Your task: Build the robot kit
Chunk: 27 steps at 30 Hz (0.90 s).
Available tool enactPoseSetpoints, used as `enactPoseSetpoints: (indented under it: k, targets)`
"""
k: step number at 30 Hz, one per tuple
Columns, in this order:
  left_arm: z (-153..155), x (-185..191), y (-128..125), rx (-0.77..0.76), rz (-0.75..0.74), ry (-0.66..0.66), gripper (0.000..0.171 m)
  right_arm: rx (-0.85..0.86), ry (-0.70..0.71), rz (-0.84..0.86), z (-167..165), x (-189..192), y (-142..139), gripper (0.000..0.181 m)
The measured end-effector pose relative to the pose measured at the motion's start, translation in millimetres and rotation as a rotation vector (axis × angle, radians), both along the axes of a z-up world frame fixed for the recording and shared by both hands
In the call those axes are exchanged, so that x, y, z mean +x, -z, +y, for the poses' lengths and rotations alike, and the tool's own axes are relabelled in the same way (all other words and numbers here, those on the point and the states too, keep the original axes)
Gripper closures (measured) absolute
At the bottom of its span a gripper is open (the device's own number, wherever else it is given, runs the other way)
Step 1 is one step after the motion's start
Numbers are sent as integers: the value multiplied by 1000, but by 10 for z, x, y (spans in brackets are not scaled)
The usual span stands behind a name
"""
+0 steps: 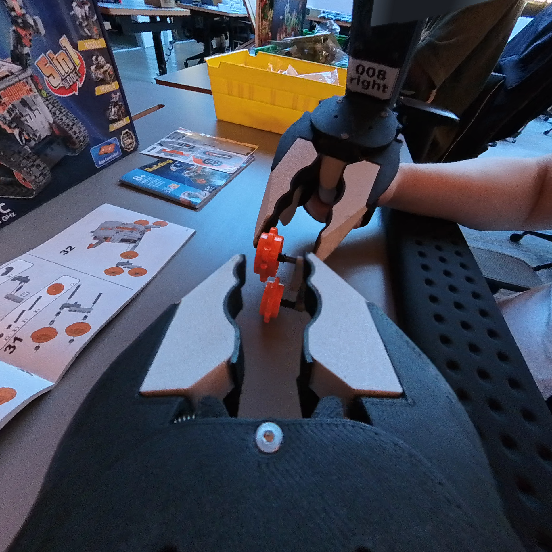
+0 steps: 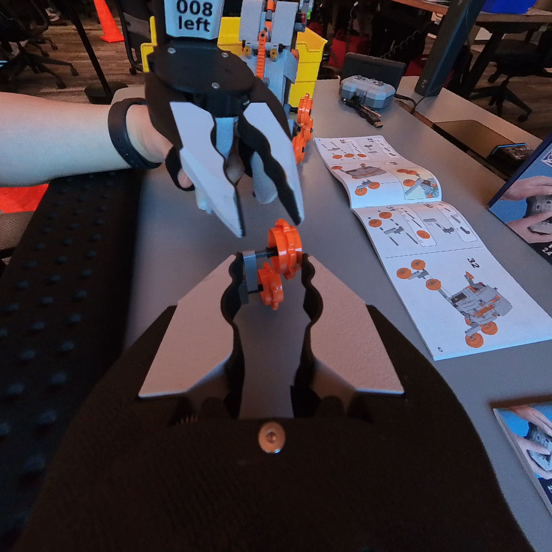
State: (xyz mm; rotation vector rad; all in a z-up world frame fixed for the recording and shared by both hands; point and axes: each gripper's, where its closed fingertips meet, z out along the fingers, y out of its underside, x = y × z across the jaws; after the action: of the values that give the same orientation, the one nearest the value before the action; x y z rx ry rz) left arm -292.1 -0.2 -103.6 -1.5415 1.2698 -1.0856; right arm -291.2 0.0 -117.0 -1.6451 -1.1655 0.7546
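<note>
Right gripper [image 2: 271, 258]: its fingers are narrowed onto a small wheel assembly [image 2: 270, 268], pinching only with the tips. One tip presses the grey beam [image 2: 249, 274] and the other the upper orange wheel [image 2: 285, 248].
Left gripper [image 1: 276, 258]: its fingers are parted and hold nothing. Its tips hover just beside the assembly, and I cannot tell whether they touch it.
Assembly's place: it is off the grey table [image 1: 227, 209], near the edge, beside a black perforated surface [image 1: 463, 328].
Lower orange wheel [image 2: 268, 288]: hangs free on its black axle.
Around: an open instruction booklet [image 2: 433, 268], a yellow bin [image 1: 268, 98], a kit box [image 1: 59, 104] and a partly built model [image 2: 268, 44].
Risk: the tip-only pinch looks shallow. The wheel may slide along its axle, or a nudge from the left gripper may twist the assembly out.
</note>
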Motion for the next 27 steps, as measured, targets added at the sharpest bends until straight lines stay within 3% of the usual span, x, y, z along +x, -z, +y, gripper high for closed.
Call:
enactPoseSetpoints:
  k: [4, 11, 19, 22, 25, 27]
  targets:
    - [-66, 38, 13, 12, -5, 27, 116, 25, -19, -10, -33, -28, 4, 143]
    - [-143, 111, 112, 156, 64, 39, 120, 52, -18, -18, -32, -20, 19, 143]
    - [-112, 79, 130, 68, 70, 32, 123, 53, -5, -5, -11, -19, 15, 143]
    - [-113, 118, 191, 87, 92, 13, 107, 60, 36, 6, 44, -7, -4, 142]
    - [-27, 114, 256, 188, 148, -49, 122, 74, 37, 3, 37, -12, -13, 142]
    - [-40, 112, 250, 175, 139, -42, 123, 53, 25, 8, 24, -11, -4, 143]
